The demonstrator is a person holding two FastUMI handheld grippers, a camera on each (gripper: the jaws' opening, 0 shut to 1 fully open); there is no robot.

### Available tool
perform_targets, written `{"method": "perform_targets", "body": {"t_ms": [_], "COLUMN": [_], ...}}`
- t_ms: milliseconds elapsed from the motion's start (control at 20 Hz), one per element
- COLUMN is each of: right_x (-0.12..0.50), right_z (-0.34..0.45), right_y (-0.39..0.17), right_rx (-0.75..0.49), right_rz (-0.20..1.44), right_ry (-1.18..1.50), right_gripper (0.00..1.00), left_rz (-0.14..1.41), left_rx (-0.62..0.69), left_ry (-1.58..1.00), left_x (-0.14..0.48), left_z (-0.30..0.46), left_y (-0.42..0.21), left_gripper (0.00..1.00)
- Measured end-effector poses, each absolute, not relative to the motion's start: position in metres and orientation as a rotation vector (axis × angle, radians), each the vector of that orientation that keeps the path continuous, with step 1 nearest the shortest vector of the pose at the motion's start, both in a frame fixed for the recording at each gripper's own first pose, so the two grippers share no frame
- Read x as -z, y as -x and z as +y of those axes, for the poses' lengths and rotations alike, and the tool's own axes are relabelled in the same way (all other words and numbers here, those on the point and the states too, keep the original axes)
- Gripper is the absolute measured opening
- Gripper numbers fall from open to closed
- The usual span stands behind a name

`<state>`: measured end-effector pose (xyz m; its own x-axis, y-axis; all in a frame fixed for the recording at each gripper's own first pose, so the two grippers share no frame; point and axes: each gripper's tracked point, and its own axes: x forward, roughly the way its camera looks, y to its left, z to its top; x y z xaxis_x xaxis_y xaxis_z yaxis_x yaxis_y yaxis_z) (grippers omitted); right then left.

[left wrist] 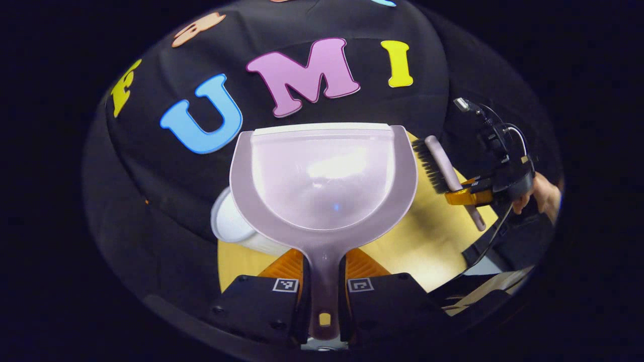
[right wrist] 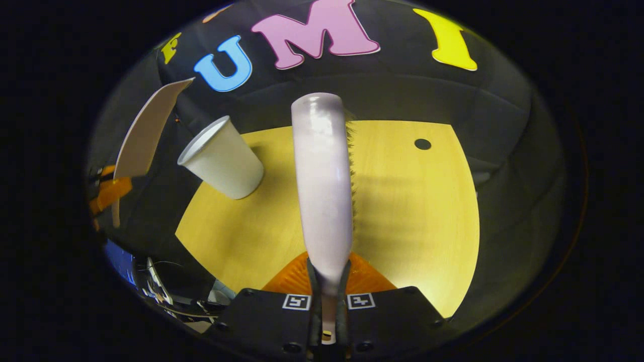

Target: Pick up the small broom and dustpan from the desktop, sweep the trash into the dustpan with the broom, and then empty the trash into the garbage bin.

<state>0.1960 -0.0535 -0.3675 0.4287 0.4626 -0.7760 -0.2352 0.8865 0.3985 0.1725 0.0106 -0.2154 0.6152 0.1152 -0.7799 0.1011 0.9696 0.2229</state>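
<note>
Hard to see much of the bin from the left gripper view, because the dustpan (left wrist: 324,181) sits right in front of it and covers most of the white cup-shaped garbage bin (left wrist: 229,223). Only its left side pokes out below the pan's edge. I can't tell if there's any trash in the pan; the inside looks like plain translucent plastic with a glare spot. The bin's inside isn't readable either. In the right gripper view the garbage bin (right wrist: 224,158) is tilted in the fisheye, standing near the back left edge of the bench (right wrist: 412,201), and its opening faces away so the contents are hidden.

The dustpan is pale lilac, frosted, with a flat front lip and a narrow handle with a small slot at the end. The left tongs (left wrist: 324,291) are clamped on that handle, holding the pan up above the bench (left wrist: 427,236). From the right gripper view the dustpan (right wrist: 146,130) is seen edge-on at the far left.

The broom (right wrist: 324,186) matches it in lilac, with dark bristles along its right side. The right tongs (right wrist: 327,301) are closed narrow on its handle. In the left gripper view the broom (left wrist: 443,168) hangs over the bench's right side, held by the right tongs (left wrist: 465,196), with a hand (left wrist: 541,193) partly cut off behind them.
</note>
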Motion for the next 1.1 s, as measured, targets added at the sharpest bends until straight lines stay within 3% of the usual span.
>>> {"method": "perform_targets", "body": {"t_ms": [100, 350, 600, 850, 1100], "right_x": [0.373, 0.417, 0.458, 0.489, 0.512], "right_z": [-0.058, -0.052, -0.017, -0.007, -0.022], "right_y": [-0.192, -0.161, -0.138, -0.131, -0.12], "right_rx": [-0.401, -0.29, -0.279, -0.277, -0.233], "right_rz": [1.063, 1.211, 1.402, 1.517, 1.631], "right_ry": [-0.243, -0.239, -0.199, -0.137, -0.126], "right_gripper": [0.12, 0.12, 0.12, 0.12, 0.12], "left_rz": [0.976, 1.174, 1.359, 1.471, 1.48], "left_rx": [0.024, -0.039, -0.125, -0.132, -0.136], "left_ry": [-0.134, 0.054, 0.124, 0.191, 0.127], "left_x": [0.251, 0.351, 0.438, 0.445, 0.441], "left_z": [-0.01, -0.025, -0.017, -0.019, -0.015], "left_y": [-0.17, -0.183, -0.173, -0.169, -0.174], "left_gripper": [0.19, 0.19, 0.19, 0.19, 0.19]}}
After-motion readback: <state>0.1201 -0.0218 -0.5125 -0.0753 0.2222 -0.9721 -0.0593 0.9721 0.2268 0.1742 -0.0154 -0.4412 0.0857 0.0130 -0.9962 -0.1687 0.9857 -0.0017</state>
